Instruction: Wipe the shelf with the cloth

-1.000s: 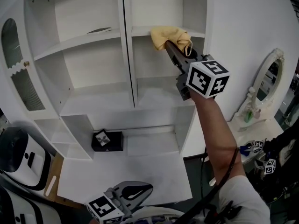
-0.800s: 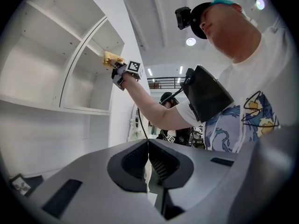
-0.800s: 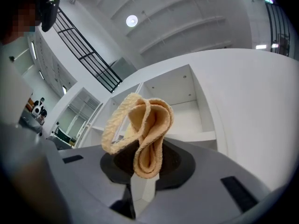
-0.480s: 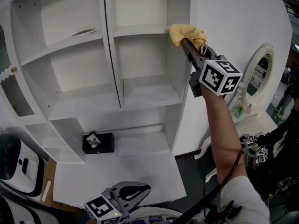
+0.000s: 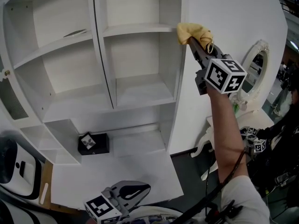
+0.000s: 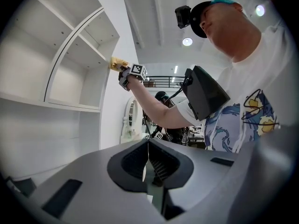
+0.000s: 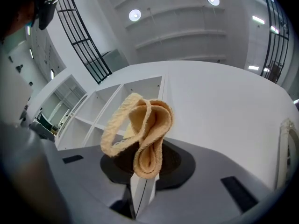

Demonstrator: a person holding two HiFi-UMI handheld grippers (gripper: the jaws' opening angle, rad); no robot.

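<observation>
In the head view the white shelf unit (image 5: pixel 135 29) fills the left and middle. My right gripper (image 5: pixel 191 38) is raised and shut on a yellow cloth (image 5: pixel 194 31), which sits bunched against the front right corner of the upper shelf, at the unit's outer side panel. The right gripper view shows the cloth (image 7: pixel 142 134) folded and pinched in the right gripper (image 7: pixel 144 174), with the shelf unit (image 7: pixel 107 106) behind it. My left gripper (image 5: pixel 139 189) hangs low near my body, shut with nothing in it. From the left gripper (image 6: pixel 148 164) the cloth (image 6: pixel 117 63) appears far off.
A black box (image 5: pixel 93 143) with a marker lies on the low white surface under the shelves. An oval mirror (image 5: pixel 254 66) on a white vanity stands to the right of the wall panel. A white appliance (image 5: pixel 14 167) sits at the lower left.
The right gripper has carried the cloth rightwards along the upper shelf's front edge to its right corner. The head view has turned with it. The left gripper has stayed low.
</observation>
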